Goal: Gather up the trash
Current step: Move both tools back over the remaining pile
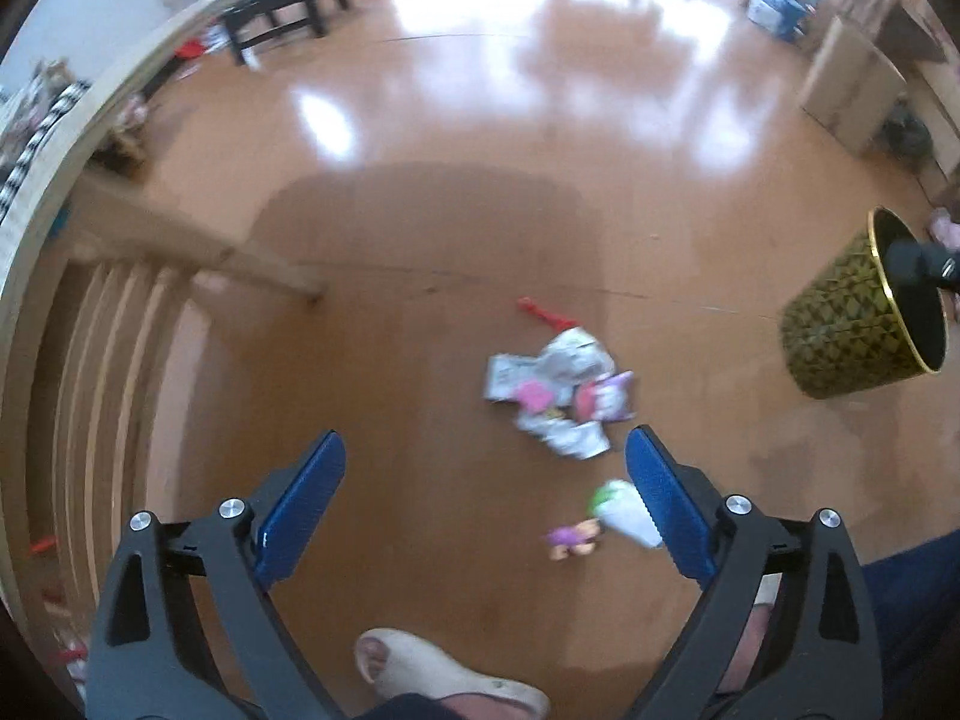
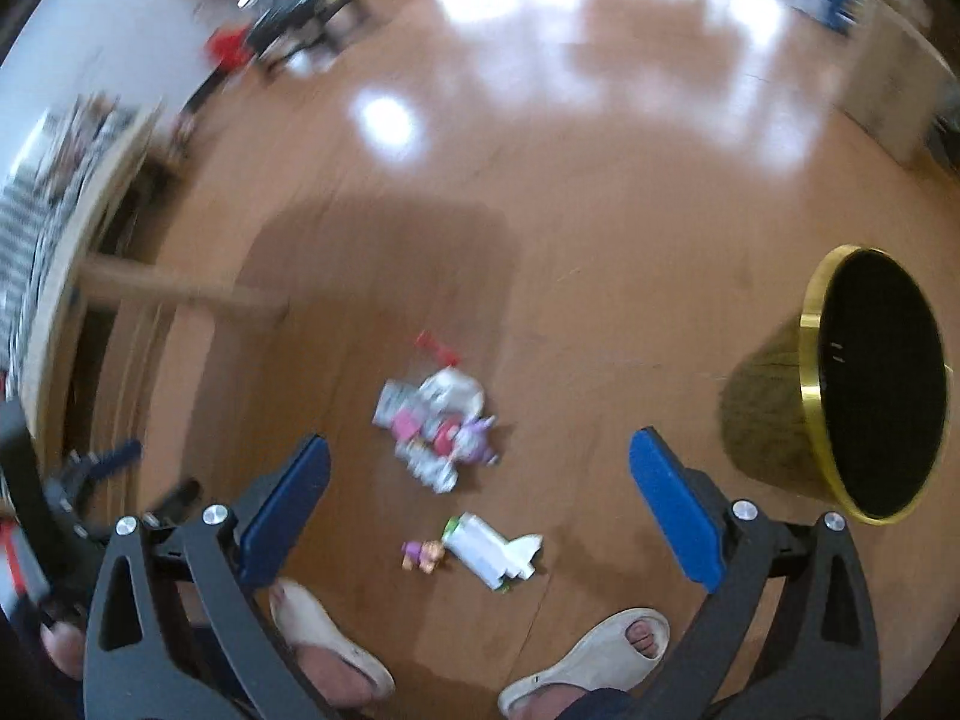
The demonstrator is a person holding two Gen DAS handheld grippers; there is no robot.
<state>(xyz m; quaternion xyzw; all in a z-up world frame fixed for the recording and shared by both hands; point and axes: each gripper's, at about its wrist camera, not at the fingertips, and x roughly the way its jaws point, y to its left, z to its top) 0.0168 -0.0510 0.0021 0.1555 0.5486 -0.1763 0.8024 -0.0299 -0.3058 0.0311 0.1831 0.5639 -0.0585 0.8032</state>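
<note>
A pile of crumpled wrappers and paper (image 1: 558, 387) lies on the brown floor, also in the right wrist view (image 2: 435, 423). A white carton (image 2: 492, 549) lies nearer my feet, also in the left wrist view (image 1: 627, 510), with a small purple toy figure (image 1: 570, 540) (image 2: 423, 555) beside it. A red piece (image 1: 543, 312) (image 2: 438, 348) lies just beyond the pile. A black-and-gold bin (image 1: 858, 324) (image 2: 840, 384) stands to the right. My left gripper (image 1: 483, 498) and right gripper (image 2: 480, 504) are both open and empty, high above the trash.
A wooden bed frame with slats (image 1: 120, 312) runs along the left. A black low table (image 1: 282, 6) stands far back left. Cardboard boxes (image 1: 852, 84) and a blue box (image 1: 777, 6) sit at the back right. My sandalled feet (image 2: 594, 654) are at the bottom.
</note>
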